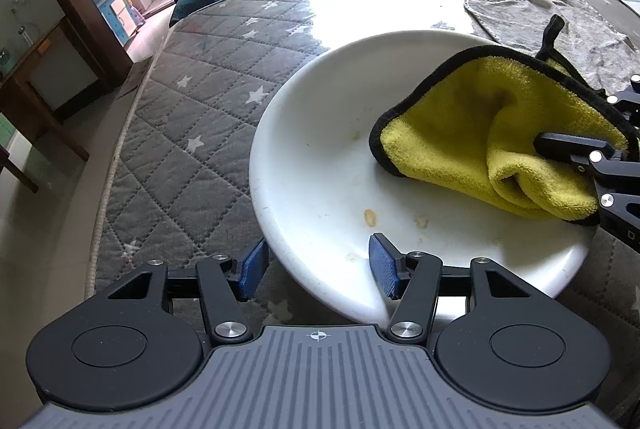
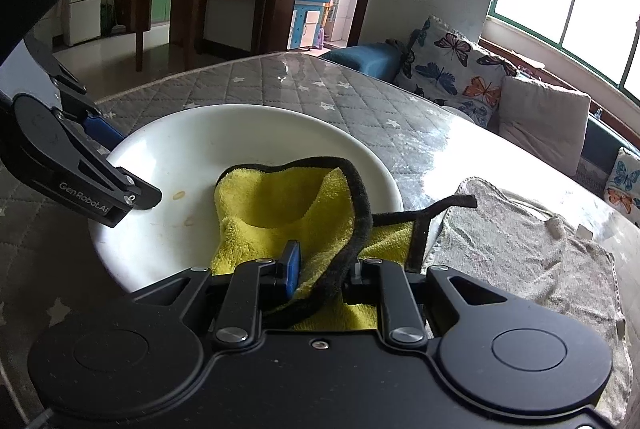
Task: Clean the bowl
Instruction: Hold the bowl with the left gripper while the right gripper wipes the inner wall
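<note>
A white shallow bowl (image 1: 320,165) sits on the quilted table cover and shows small brownish stains inside; it also shows in the right wrist view (image 2: 192,149). My left gripper (image 1: 318,265) is open, its jaws straddling the bowl's near rim, one pad inside and one outside. My right gripper (image 2: 320,265) is shut on a yellow cloth (image 2: 280,205) with black edging and presses it into the bowl. The cloth (image 1: 480,133) lies on the bowl's right half in the left wrist view. The right gripper's fingertips are partly hidden by the cloth.
A grey towel (image 2: 520,249) lies on the table right of the bowl; it also shows in the left wrist view (image 1: 560,21). The table edge (image 1: 116,165) runs along the left. A sofa with butterfly cushions (image 2: 460,69) stands beyond the table.
</note>
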`<state>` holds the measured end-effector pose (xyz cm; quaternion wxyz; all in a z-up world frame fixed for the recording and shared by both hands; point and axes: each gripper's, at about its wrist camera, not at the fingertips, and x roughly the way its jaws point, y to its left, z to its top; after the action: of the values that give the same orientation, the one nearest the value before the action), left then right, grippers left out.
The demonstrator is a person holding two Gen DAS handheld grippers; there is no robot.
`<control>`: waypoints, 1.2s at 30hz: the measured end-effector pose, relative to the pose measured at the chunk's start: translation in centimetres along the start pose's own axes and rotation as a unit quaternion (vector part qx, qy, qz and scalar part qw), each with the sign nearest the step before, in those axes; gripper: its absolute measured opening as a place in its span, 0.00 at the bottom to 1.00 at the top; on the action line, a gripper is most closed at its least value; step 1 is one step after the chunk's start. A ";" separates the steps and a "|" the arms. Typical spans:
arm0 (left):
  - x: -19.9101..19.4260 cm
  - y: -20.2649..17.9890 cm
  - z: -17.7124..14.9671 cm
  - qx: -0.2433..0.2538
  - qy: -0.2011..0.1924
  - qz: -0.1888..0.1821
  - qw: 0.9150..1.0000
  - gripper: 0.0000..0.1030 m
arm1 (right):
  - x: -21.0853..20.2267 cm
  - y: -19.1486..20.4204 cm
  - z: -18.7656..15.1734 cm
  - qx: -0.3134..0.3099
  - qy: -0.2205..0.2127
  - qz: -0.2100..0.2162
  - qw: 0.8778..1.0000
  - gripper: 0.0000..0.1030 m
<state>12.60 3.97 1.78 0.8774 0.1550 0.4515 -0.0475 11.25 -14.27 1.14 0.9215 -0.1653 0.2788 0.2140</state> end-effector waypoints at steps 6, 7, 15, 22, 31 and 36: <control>0.0 0.0 0.0 -0.004 -0.001 0.002 1.000 0.61 | 0.6 -0.2 0.0 -0.001 -0.004 -0.005 1.000 0.21; 0.0 0.0 0.0 -0.006 0.000 -0.001 1.000 0.62 | 0.6 -0.2 -0.1 -0.001 -0.005 -0.006 1.000 0.21; 0.1 -0.1 0.0 -0.007 0.000 -0.005 1.000 0.63 | 1.6 -0.6 0.1 -0.005 -0.007 -0.011 1.000 0.21; 0.0 0.0 -0.1 -0.008 0.000 -0.006 1.000 0.64 | 2.7 -0.9 0.6 -0.002 -0.005 -0.013 1.000 0.21; 0.2 -0.1 -0.1 -0.004 -0.001 -0.006 1.000 0.66 | 4.0 -1.2 1.4 0.001 -0.004 -0.013 1.000 0.21; 0.3 -0.1 -0.1 -0.005 0.000 -0.008 1.000 0.67 | 4.6 -1.3 1.9 -0.001 -0.003 -0.011 1.000 0.21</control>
<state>12.69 3.95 1.52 0.8779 0.1475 0.4525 -0.0522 16.23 -13.17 0.21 0.9244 -0.1688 0.2740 0.2046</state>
